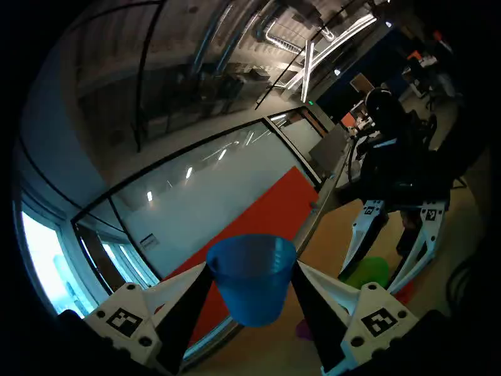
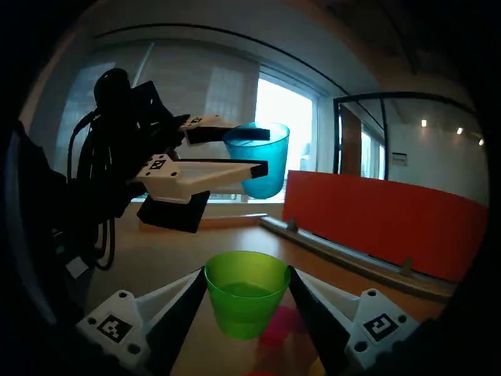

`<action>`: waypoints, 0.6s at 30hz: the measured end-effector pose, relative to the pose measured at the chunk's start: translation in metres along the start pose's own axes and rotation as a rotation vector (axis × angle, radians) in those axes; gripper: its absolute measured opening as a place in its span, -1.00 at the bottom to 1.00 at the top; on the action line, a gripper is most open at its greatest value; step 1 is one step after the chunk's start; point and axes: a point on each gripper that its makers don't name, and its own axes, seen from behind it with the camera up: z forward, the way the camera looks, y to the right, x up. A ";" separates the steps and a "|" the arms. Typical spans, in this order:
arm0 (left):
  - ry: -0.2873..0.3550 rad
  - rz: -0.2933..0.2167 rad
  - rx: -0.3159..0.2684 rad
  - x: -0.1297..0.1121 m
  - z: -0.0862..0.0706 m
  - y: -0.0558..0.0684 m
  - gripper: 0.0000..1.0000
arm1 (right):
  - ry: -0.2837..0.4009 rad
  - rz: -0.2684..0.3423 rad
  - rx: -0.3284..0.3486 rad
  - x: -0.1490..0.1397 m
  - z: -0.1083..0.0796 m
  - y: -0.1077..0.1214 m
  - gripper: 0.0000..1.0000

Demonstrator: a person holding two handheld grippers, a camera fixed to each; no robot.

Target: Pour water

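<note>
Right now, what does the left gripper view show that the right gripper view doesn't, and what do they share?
Left gripper view: ceiling pipes and strip lights overhead, with the blue cup in the left claw close up. Right gripper view: a bright window, a pink thing on the table, and liquid inside the green cup in the right claw. Both: the two cups, each gripped, and the orange panel.

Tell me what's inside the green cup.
The green cup holds what looks like a clear liquid, its surface visible below the rim. How deep it goes is hidden by the tinted front wall.
</note>
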 end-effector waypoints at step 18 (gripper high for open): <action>-0.035 -0.438 0.006 -0.015 -0.002 -0.011 0.69 | 0.012 0.000 -0.012 0.008 -0.004 0.001 0.88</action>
